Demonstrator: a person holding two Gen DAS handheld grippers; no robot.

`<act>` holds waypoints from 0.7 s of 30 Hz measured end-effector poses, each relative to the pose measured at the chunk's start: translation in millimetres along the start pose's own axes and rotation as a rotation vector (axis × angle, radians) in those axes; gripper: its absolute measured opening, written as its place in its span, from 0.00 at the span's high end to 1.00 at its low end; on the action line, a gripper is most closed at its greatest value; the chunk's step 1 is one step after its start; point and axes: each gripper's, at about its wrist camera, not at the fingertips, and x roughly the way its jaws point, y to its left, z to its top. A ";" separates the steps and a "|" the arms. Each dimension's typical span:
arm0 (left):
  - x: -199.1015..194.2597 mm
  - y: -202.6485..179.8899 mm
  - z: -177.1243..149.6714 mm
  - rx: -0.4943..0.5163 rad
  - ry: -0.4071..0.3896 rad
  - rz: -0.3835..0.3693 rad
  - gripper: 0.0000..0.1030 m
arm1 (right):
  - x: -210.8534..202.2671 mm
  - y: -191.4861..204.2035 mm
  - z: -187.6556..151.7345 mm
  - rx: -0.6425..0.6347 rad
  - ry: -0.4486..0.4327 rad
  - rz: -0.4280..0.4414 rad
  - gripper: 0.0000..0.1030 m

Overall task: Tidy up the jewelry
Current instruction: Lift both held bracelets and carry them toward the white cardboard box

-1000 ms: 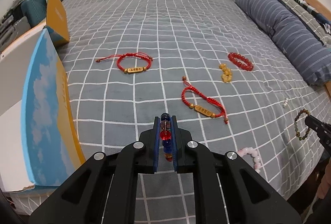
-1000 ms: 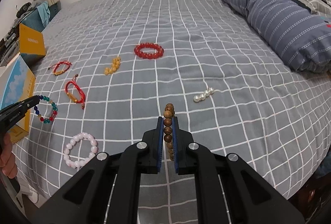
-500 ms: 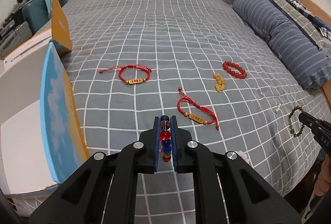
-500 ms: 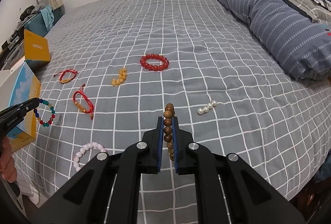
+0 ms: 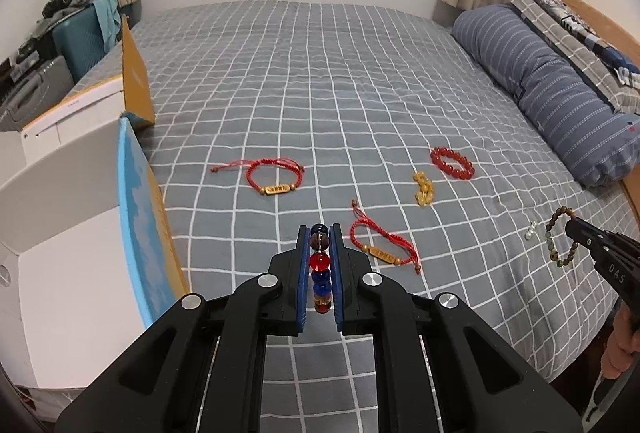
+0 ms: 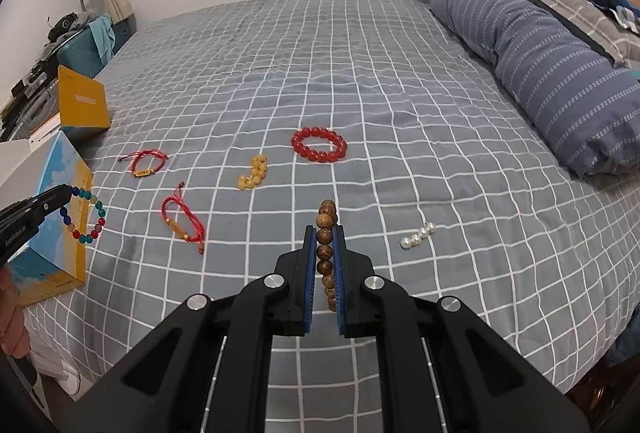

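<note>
Now my left gripper (image 5: 320,273) pinches the multicolored bead bracelet (image 5: 321,267) (beside the box (image 5: 136,217)); my right gripper (image 6: 325,265) clamps the wooden bead bracelet (image 6: 326,233).

Grey grid-check bed (image 6: 360,73) carried two red cord bracelets (image 6: 145,164) (image 6: 182,219), amber beads (image 6: 252,175), red bead bracelet (image 6: 319,145), pearls (image 6: 418,236), w/ striped bolster (image 6: 540,73) along right side.

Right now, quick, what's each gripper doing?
Left gripper: shut on the colorful bead bracelet.
Right gripper: shut on the wooden bead bracelet.
</note>
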 end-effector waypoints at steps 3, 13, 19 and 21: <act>-3.7 1.2 3.5 0.004 -0.007 0.004 0.91 | -1.4 4.9 4.0 -0.005 0.001 0.011 0.93; -20.0 12.7 13.3 0.001 -0.027 0.023 0.91 | -7.9 29.6 21.6 -0.040 -0.012 0.035 0.93; -33.4 28.3 18.5 -0.012 -0.040 0.039 0.91 | -8.2 52.6 32.1 -0.064 -0.017 0.058 0.93; -39.2 33.5 20.1 -0.019 -0.049 0.043 0.91 | -10.2 62.6 35.9 -0.073 -0.025 0.070 0.93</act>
